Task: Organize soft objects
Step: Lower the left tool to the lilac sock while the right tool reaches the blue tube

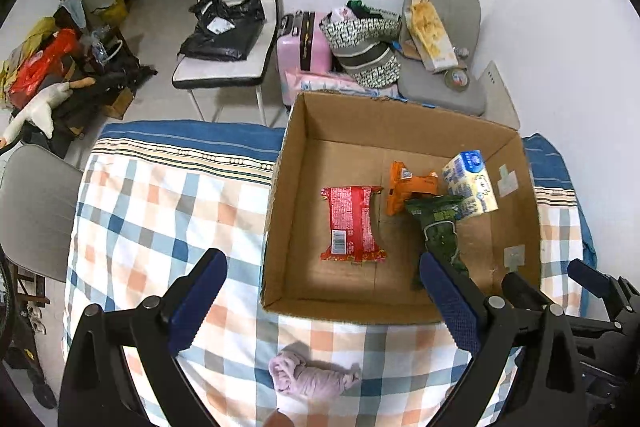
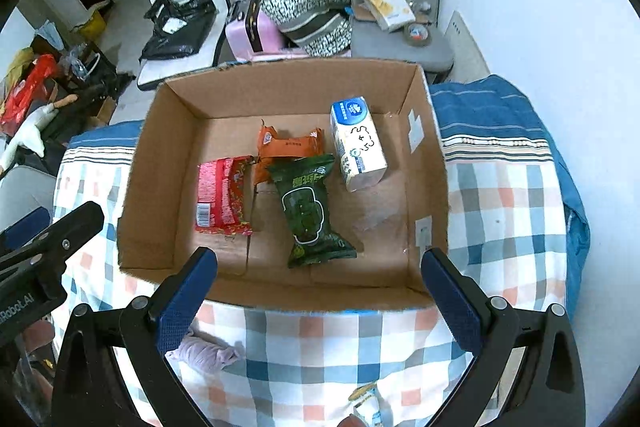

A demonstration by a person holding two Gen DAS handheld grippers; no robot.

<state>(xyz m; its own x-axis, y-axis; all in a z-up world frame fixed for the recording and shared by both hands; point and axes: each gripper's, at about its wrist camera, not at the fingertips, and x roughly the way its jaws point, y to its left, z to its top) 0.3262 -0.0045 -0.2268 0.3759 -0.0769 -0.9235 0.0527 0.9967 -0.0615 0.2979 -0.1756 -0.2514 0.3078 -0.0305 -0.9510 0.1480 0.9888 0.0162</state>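
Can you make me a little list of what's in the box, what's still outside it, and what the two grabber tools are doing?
Box: open cardboard box on a checked bedcover
Inside: red snack packet, orange snack packet, green snack packet, white and blue tissue pack
Overlap: the green packet lies partly on the orange one
Outside: rolled pale purple cloth on the bedcover, in front of the box
Left tool: open, holding nothing
Right tool: open, holding nothing
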